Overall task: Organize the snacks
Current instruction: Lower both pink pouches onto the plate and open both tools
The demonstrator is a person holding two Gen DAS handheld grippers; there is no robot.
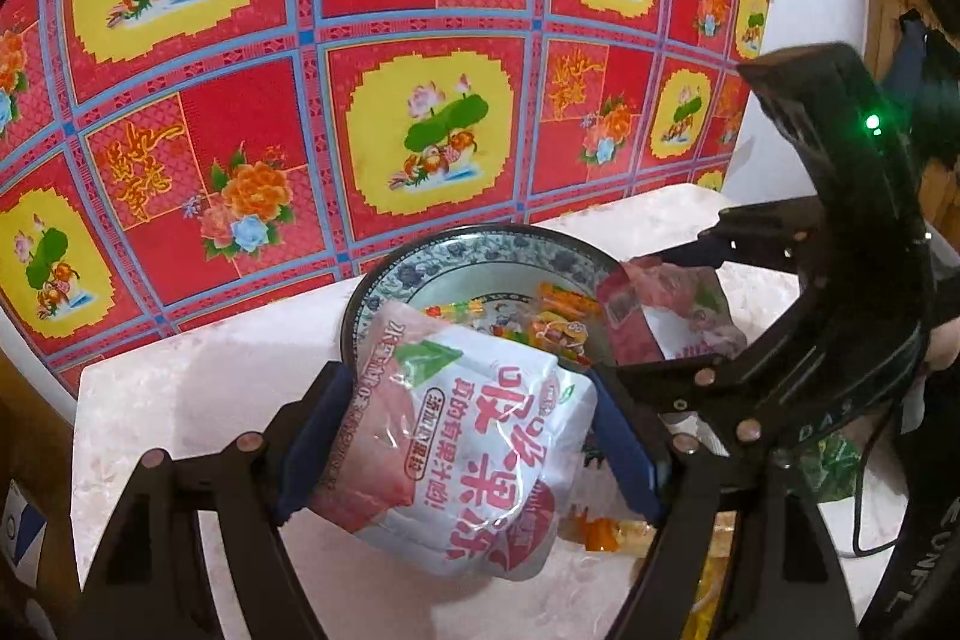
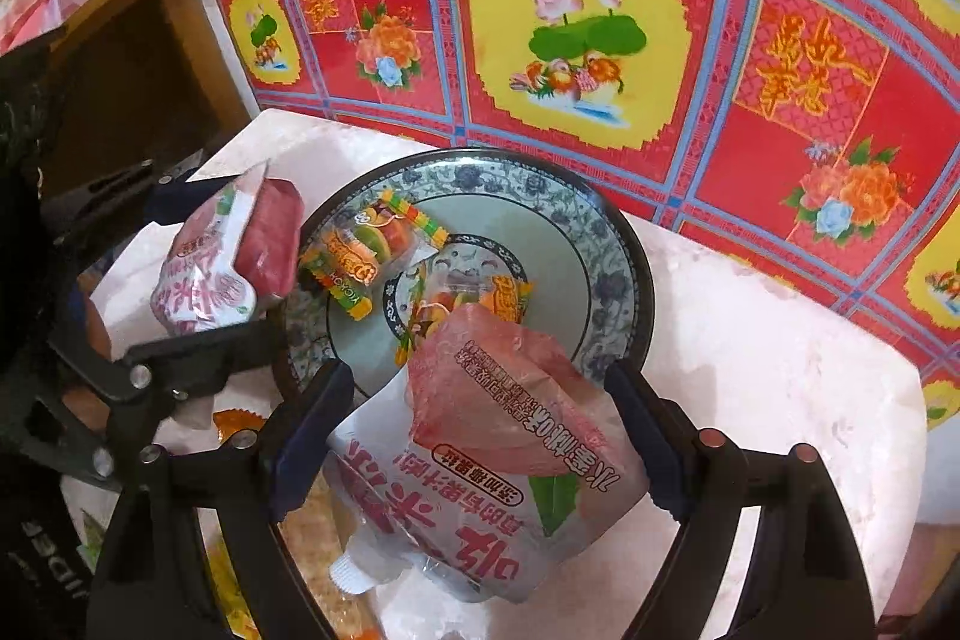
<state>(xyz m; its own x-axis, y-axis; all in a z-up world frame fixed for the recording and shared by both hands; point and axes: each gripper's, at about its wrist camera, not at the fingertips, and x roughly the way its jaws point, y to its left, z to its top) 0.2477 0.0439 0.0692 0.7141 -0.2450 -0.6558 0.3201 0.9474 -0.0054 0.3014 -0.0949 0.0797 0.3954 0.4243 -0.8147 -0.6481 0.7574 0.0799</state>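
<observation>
Looking along the left gripper [image 1: 465, 451], its jaws clench a jelly pouch [image 1: 462, 454] over the counter's [image 1: 180, 400] near edge, just short of the bowl [image 1: 474, 250].

From the right gripper [image 2: 480, 436], jaws grasp a second pouch [image 2: 498, 460] at the bowl's near rim, candy packets [image 2: 366, 256] already inside. Both pouches look slippery; crowding together, the grippers could collide or drop one outside.

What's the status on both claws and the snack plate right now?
Left claw shut on a jelly pouch. Right claw shut on a second jelly pouch. Plate ahead, candy packets already in it. Nothing blocking.
</observation>
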